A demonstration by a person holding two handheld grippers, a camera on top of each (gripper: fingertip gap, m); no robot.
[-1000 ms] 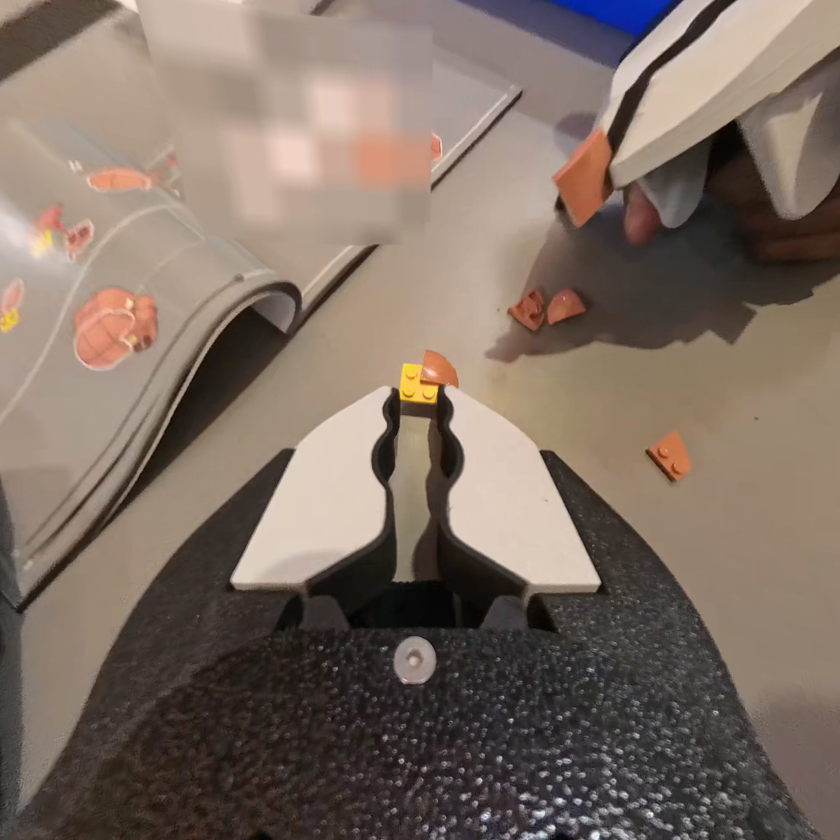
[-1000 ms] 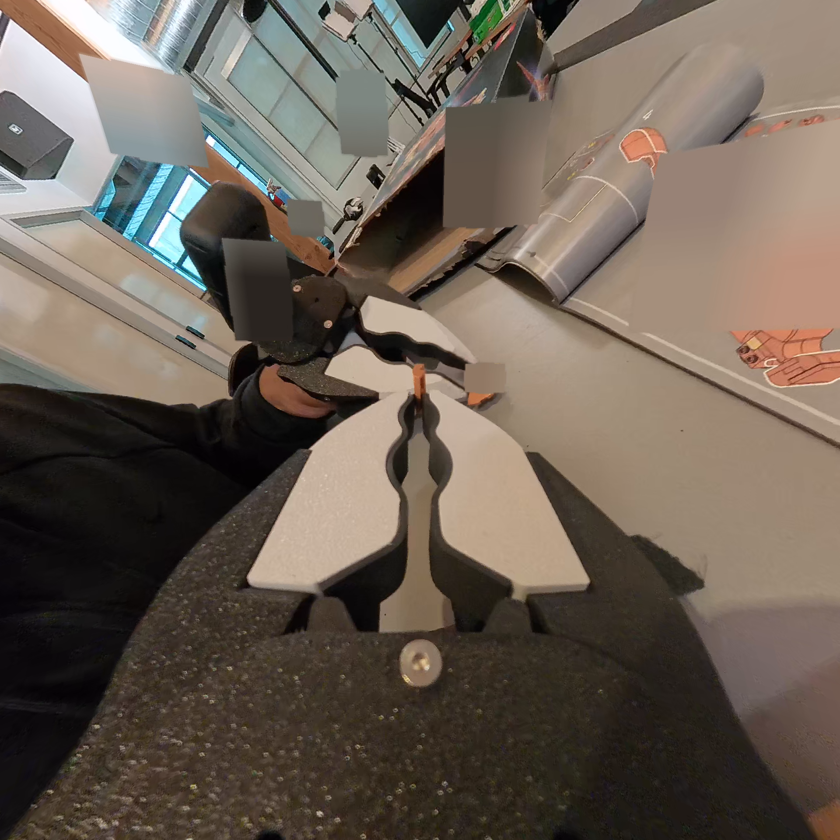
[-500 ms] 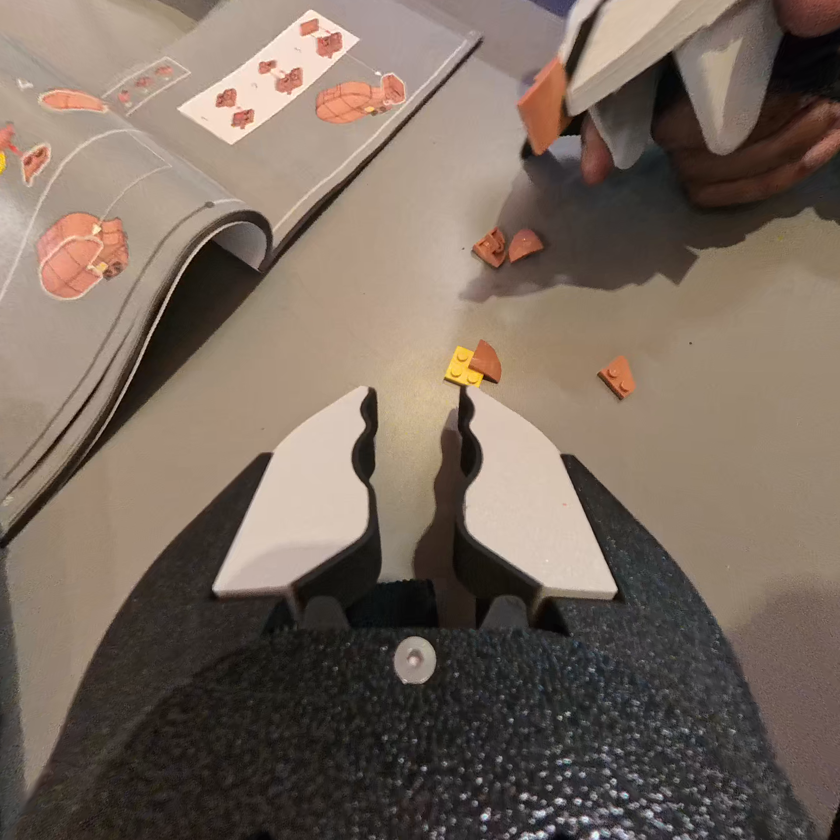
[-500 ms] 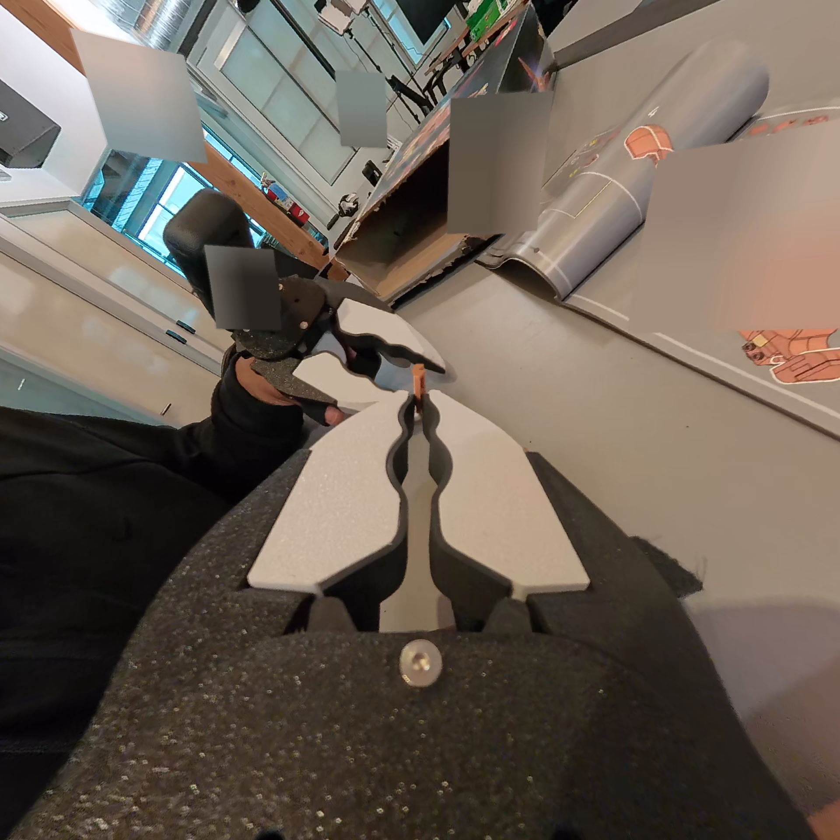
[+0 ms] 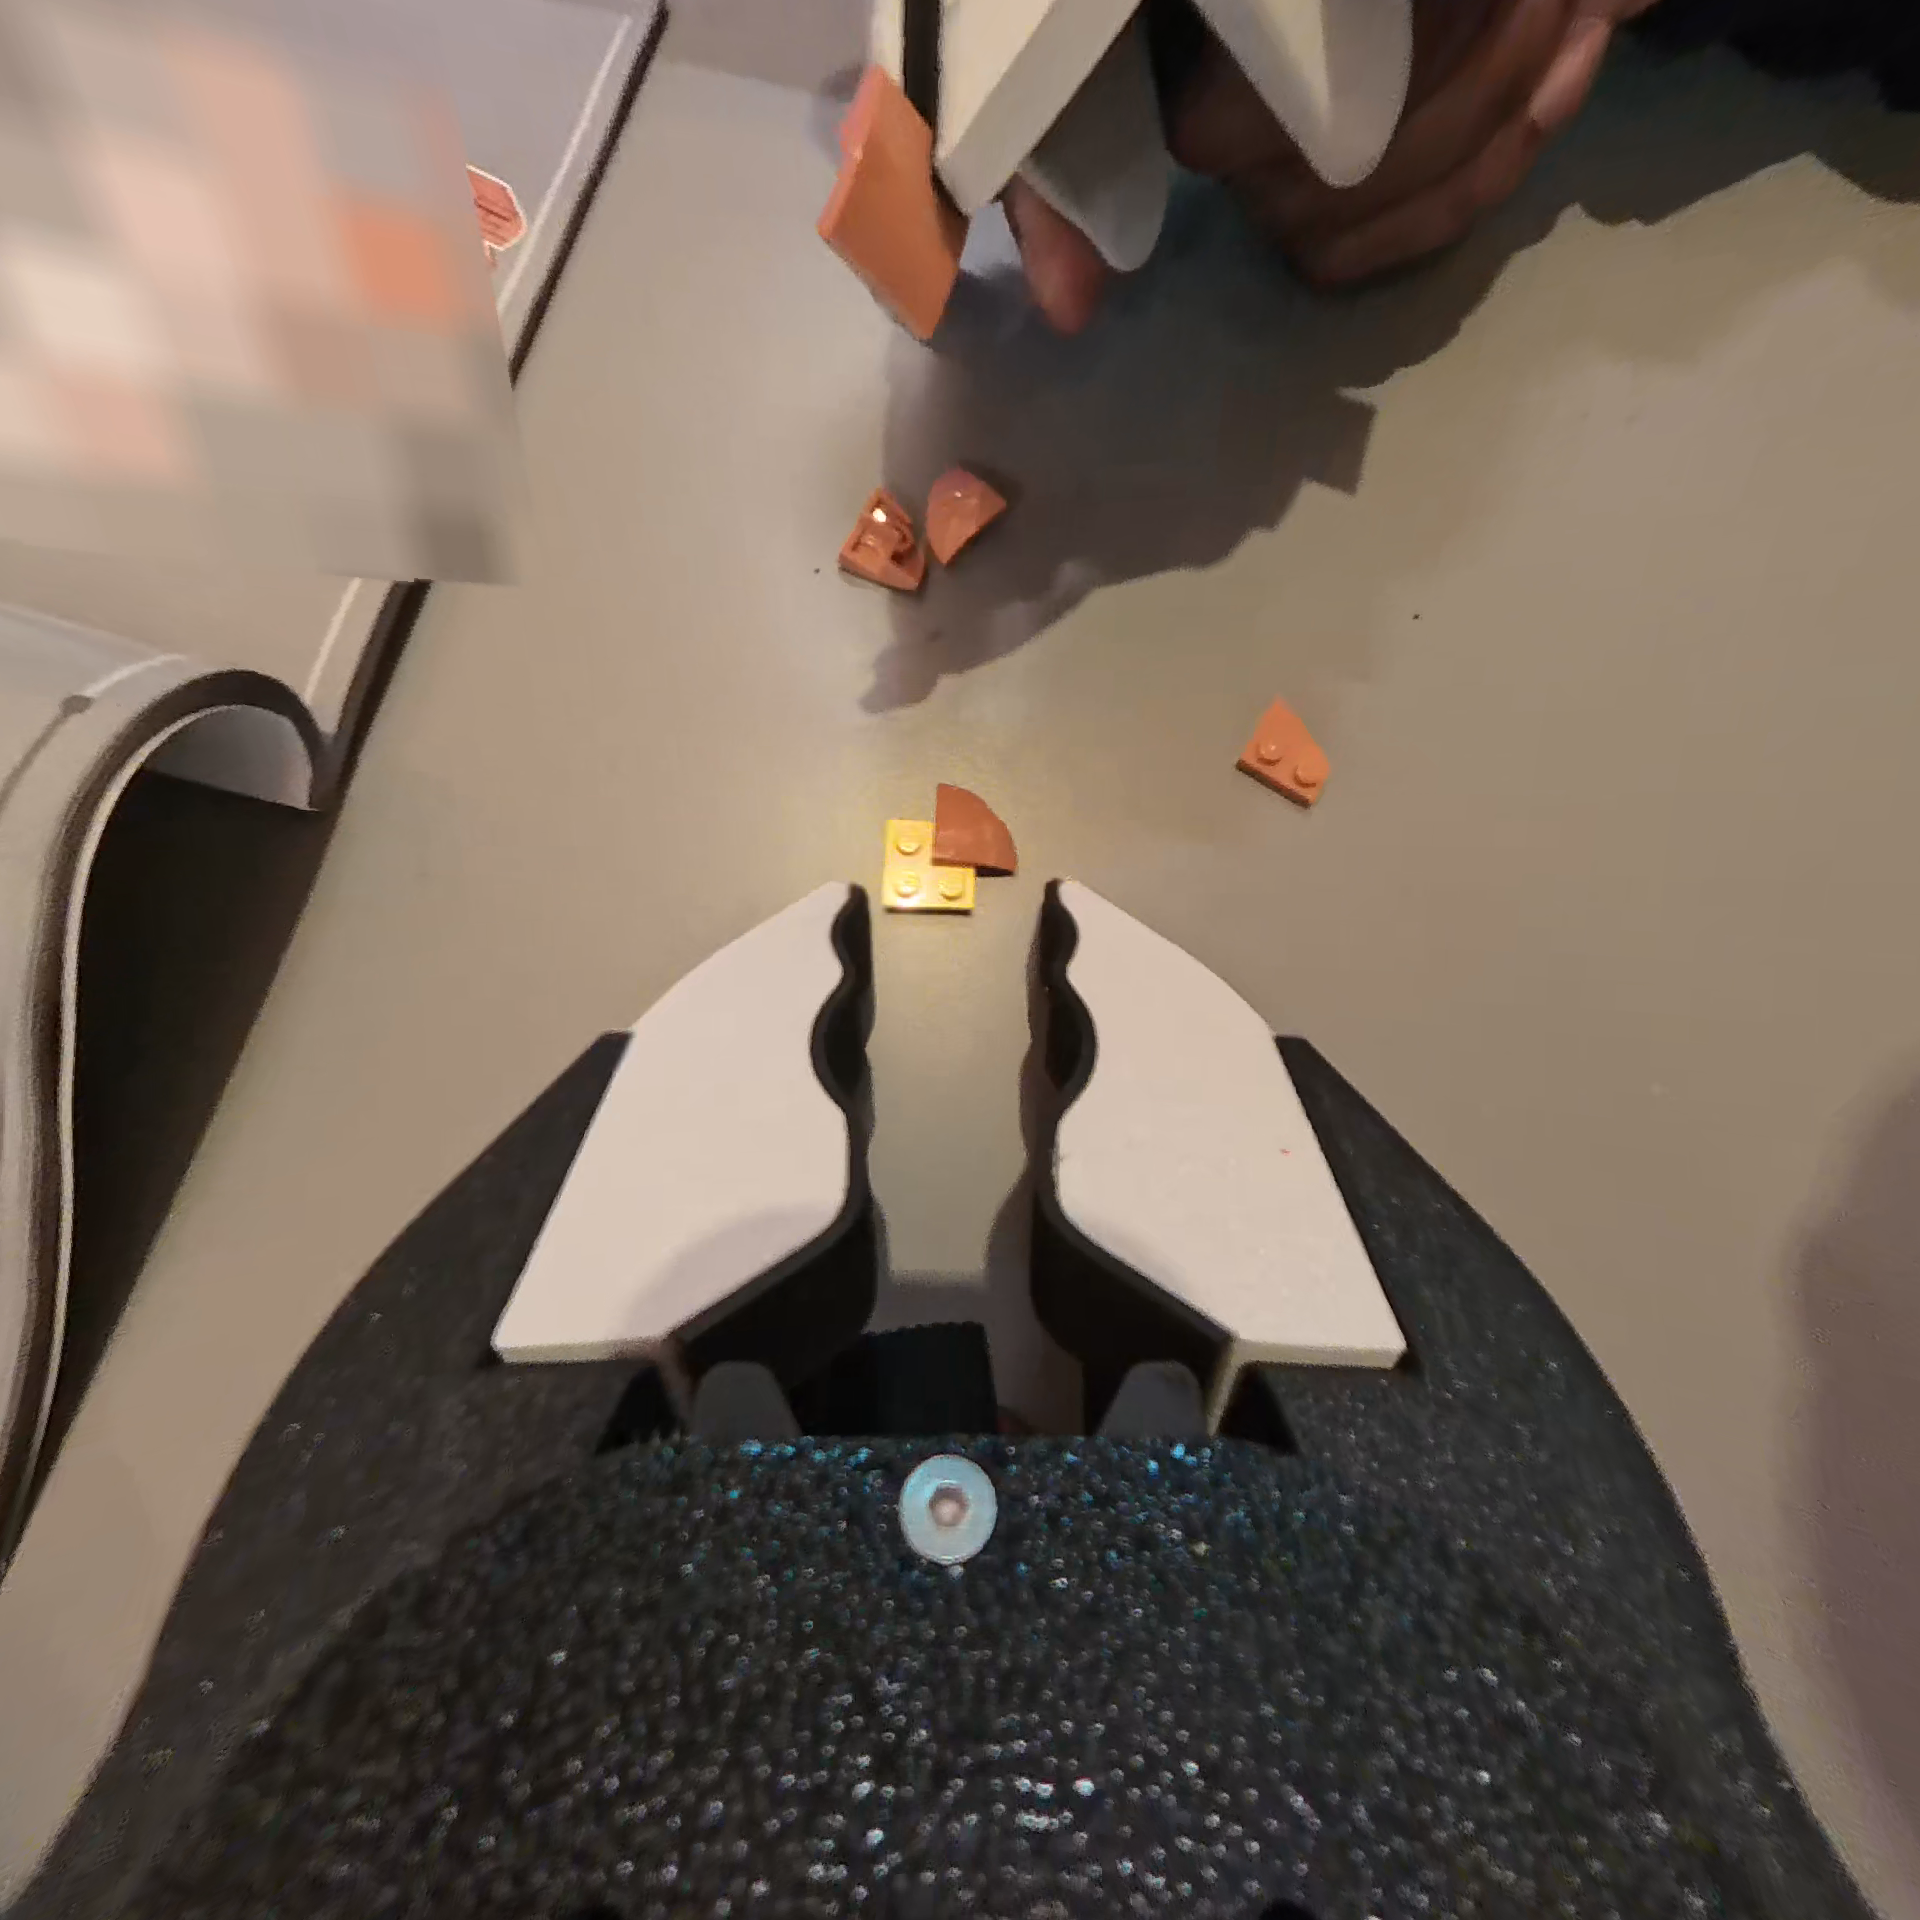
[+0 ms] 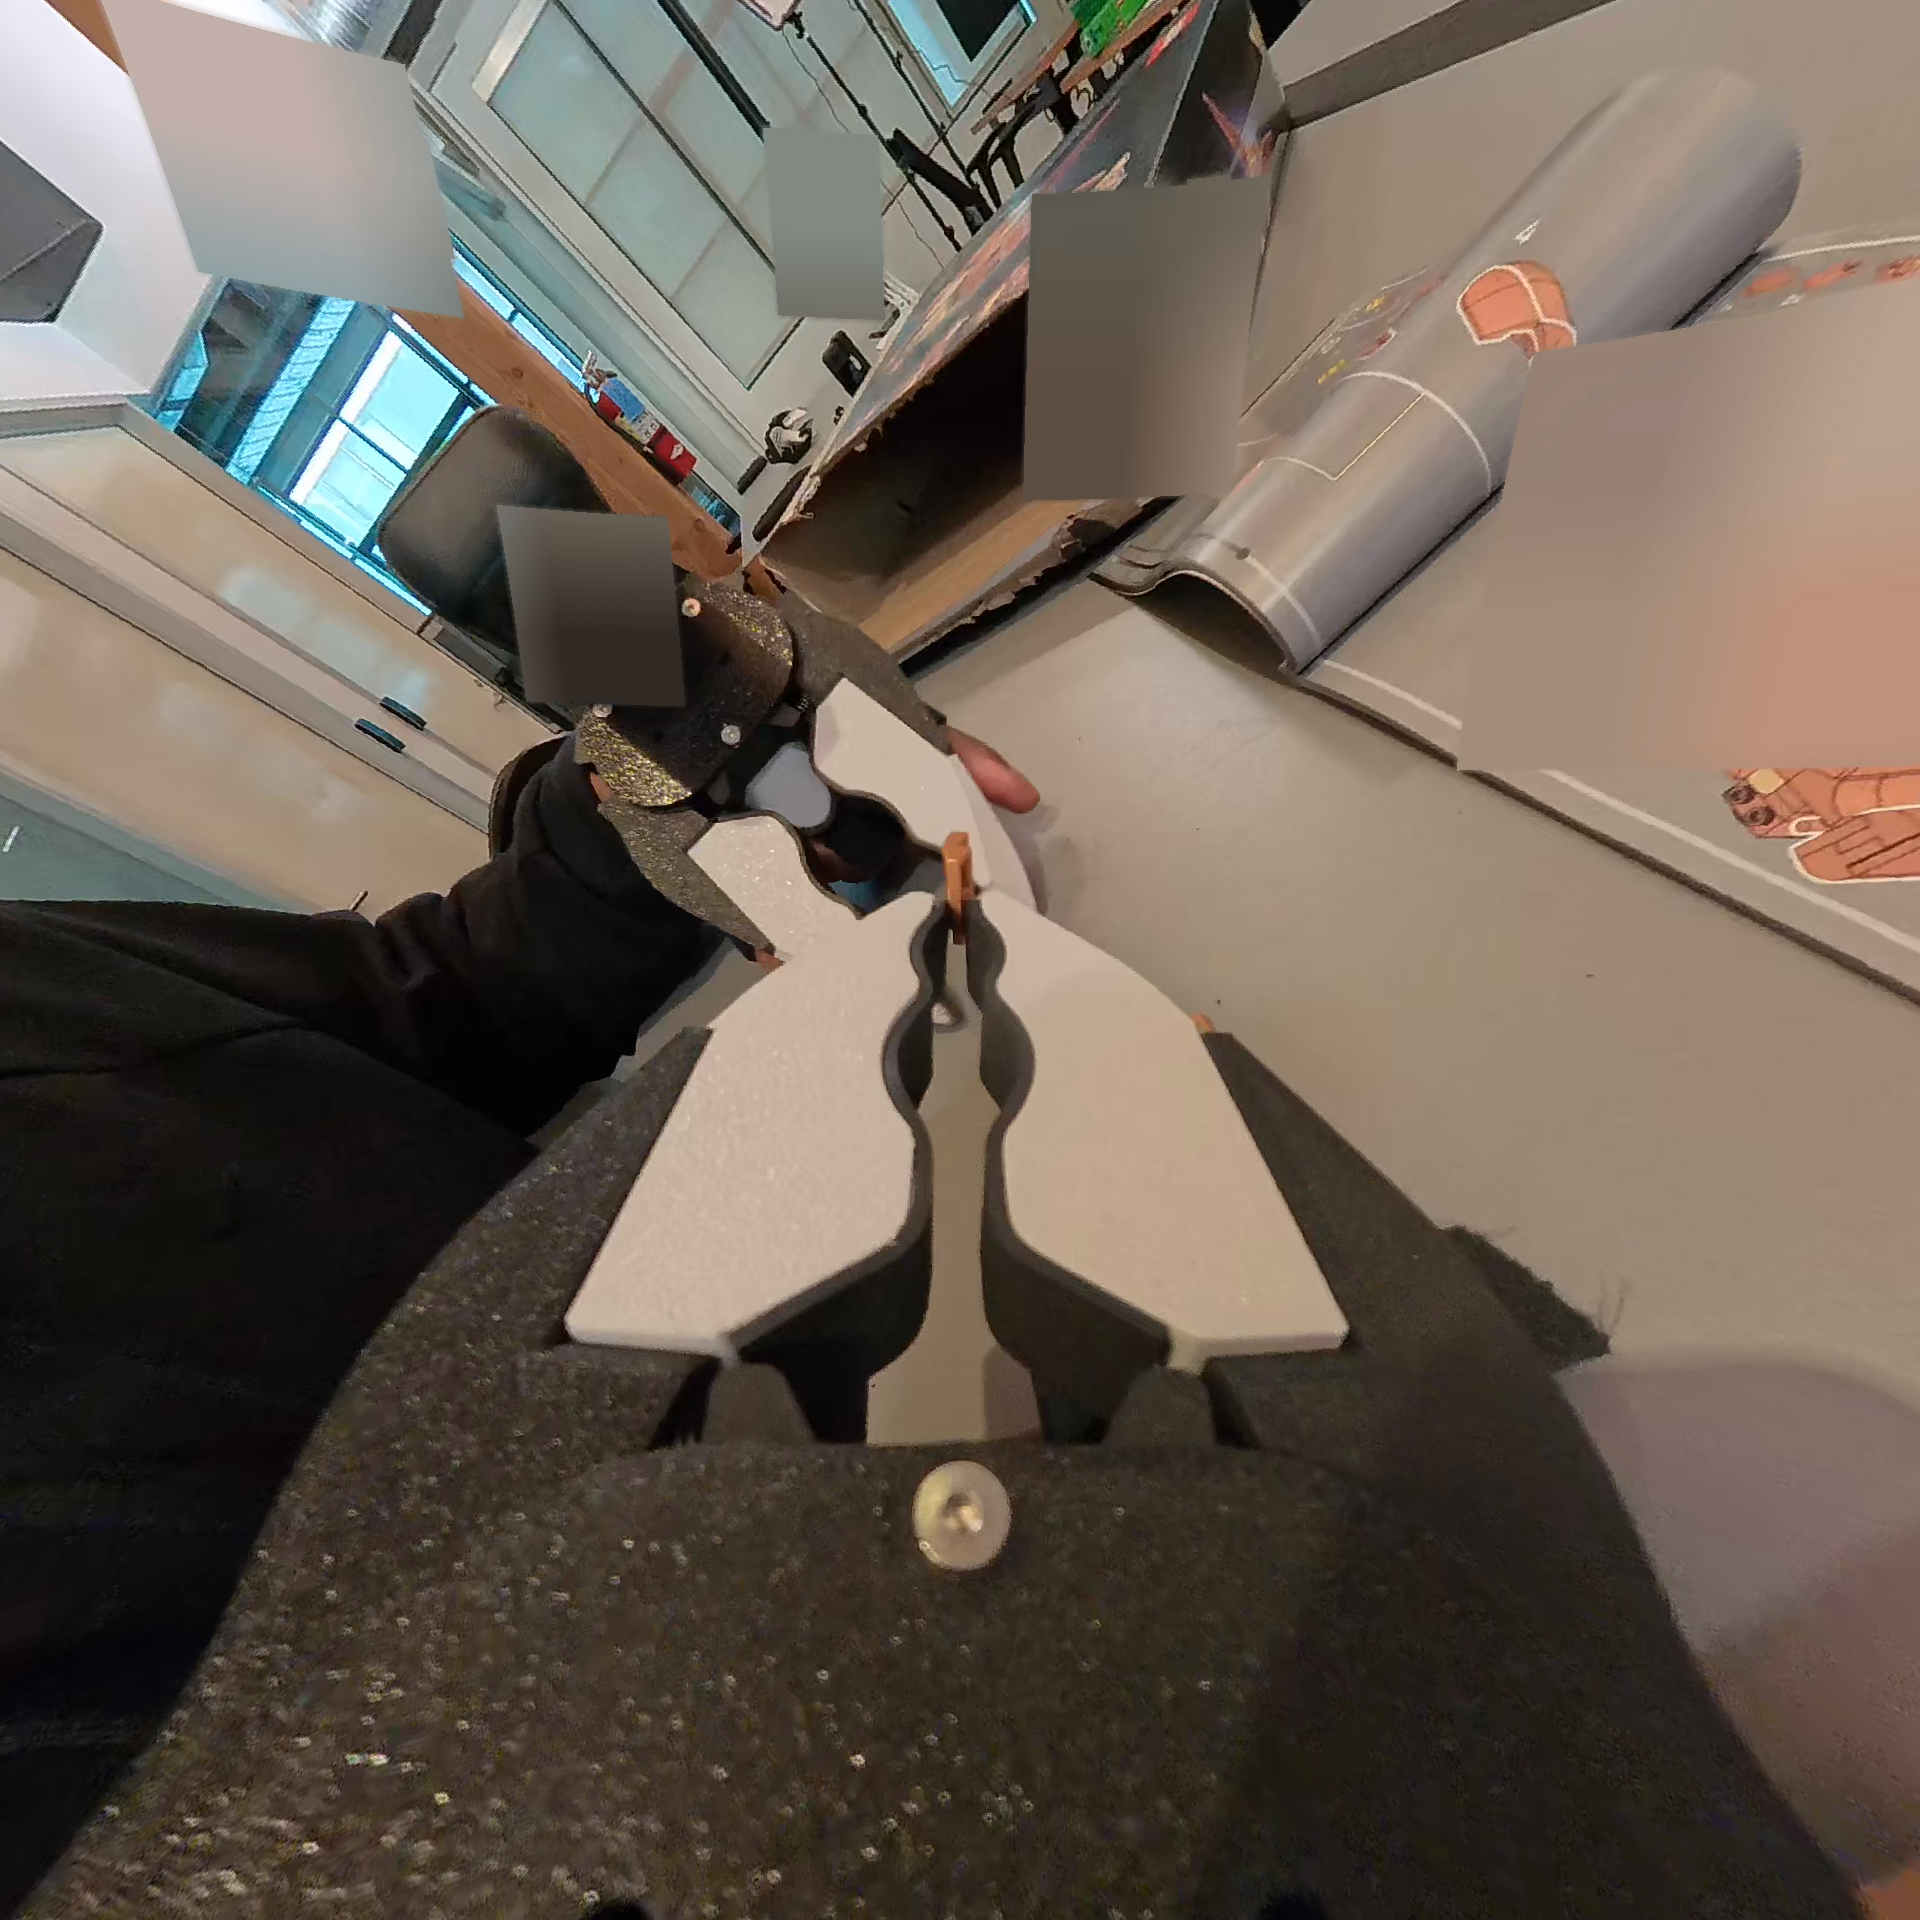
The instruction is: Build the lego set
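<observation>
My left gripper (image 5: 951, 894) hovers with its fingers parted and nothing between them; just past the tips, on the grey table (image 5: 1507, 935), lies a yellow plate (image 5: 920, 883) with a brown quarter-round tile (image 5: 971, 828) seated on one corner, the tile's curved edge facing right and away from me. My right gripper (image 6: 956, 914) is closed on an orange plate (image 6: 957, 868), pads pressing its flat faces; here the plate stands edge-on, long axis upright, its lower part hidden between the pads. From the left wrist view the same orange plate (image 5: 894, 197) shows its broad smooth face, tilted, raised off the table toward its far edge.

Two small brown pieces (image 5: 920, 525) lie together mid-table; a wedge-shaped orange plate (image 5: 1283, 753), studs up, lies apart to the right. An open instruction booklet (image 5: 156, 748) spreads along the table's left side, pages curled, cut off by the frame and partly masked by blur. Beyond the table: a dark open box (image 6: 935, 457), a black chair (image 6: 457, 530), glazed partitions (image 6: 644, 145). A dark sleeve (image 6: 312, 1039) covers my left forearm.
</observation>
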